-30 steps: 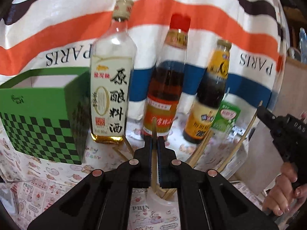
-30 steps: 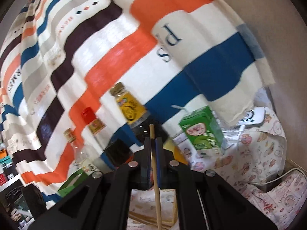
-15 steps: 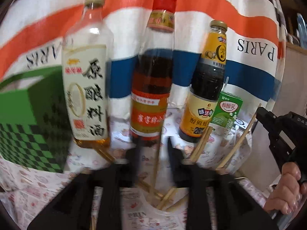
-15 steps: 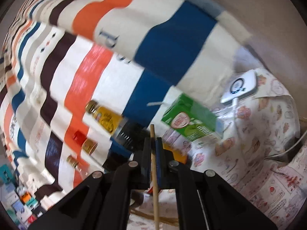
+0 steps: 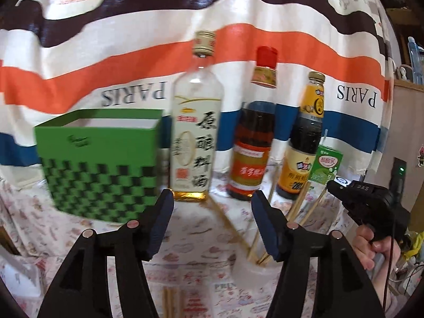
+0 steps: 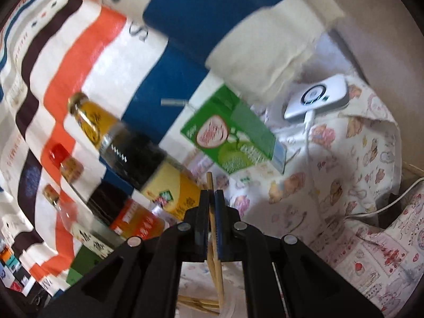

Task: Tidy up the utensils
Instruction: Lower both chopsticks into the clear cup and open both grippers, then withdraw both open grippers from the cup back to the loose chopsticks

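Standing open at the bottom centre of the left wrist view, the left gripper (image 5: 212, 206) is seen with nothing between its jaws, which have just been opening. Several chopsticks (image 5: 254, 238) are leaned in a white cup (image 5: 249, 273) at lower centre, just right of that gap, with a few more lying flat at the bottom edge (blurred). The right gripper (image 6: 211, 198) is clamped on a single chopstick (image 6: 216, 241), seen at lower centre of the right wrist view, above the cup rim there. A miss is judged possible: the held stick could be tilted past the cup's mouth, or the leaning sticks could be struck and the light cup tipped. The dark sauce bottle (image 5: 302, 143) and green carton (image 5: 327, 167) close behind could also be knocked.
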Available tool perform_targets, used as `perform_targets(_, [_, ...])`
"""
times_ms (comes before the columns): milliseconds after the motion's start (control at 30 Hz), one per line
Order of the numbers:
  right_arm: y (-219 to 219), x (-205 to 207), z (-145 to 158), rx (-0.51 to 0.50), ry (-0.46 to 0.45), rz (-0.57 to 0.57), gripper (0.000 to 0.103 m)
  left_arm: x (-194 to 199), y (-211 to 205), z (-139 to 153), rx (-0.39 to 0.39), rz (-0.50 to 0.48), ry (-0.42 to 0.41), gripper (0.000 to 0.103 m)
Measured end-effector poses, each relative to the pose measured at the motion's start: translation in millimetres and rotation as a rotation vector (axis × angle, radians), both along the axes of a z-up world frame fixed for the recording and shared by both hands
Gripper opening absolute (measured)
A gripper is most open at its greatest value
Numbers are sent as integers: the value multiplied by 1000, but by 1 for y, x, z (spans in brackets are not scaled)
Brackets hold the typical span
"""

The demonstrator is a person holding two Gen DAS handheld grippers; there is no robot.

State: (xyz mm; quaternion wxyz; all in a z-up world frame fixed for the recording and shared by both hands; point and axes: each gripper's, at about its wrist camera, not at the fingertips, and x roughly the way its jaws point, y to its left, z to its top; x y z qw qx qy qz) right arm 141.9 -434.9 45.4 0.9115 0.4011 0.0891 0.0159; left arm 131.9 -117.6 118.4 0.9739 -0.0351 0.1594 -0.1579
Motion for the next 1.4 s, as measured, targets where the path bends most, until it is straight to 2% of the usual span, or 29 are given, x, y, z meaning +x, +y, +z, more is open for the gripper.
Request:
perform_targets(300, [35,28,2,-134,144,131,7,-32,44,-17,3,92,-1,70])
perform_targets(367, [46,33,4,-174,195,170,19,-37,53,-21,0,111,9,71])
perform_targets(400, [51,35,4,-195,222,182,31,-39,57,-23,0,120,12,72])
perform_targets(433, [57,35,6,-220,248,193,38,-42,61,-25,2,128,10,72])
perform_targets(500, [70,33,12,-281,276,213,38,-46,68,-30,11,142,5,74])
perform_targets(567, [85,27,19,-360,304,237,43,-49,75,-35,7,160,20,75])
perform_targets(633, [97,19,24,-404,328,256,56,-52,82,-39,-3,161,38,75])
perform_targets(767, [114,6,23,-431,340,336,57,-63,88,-41,24,184,30,81])
perform_targets(867, [125,-12,22,-489,342,313,59,-71,87,-43,34,189,14,88])
perform_targets(1000, [140,-45,20,-601,328,306,62,-79,89,-52,3,177,8,95])
perform_targets(1267, [135,-81,-8,-577,301,319,65,-64,99,-83,-19,209,113,96])
perform_targets(1400, [136,-79,-27,-613,368,320,65,-54,104,-95,-45,233,193,96])
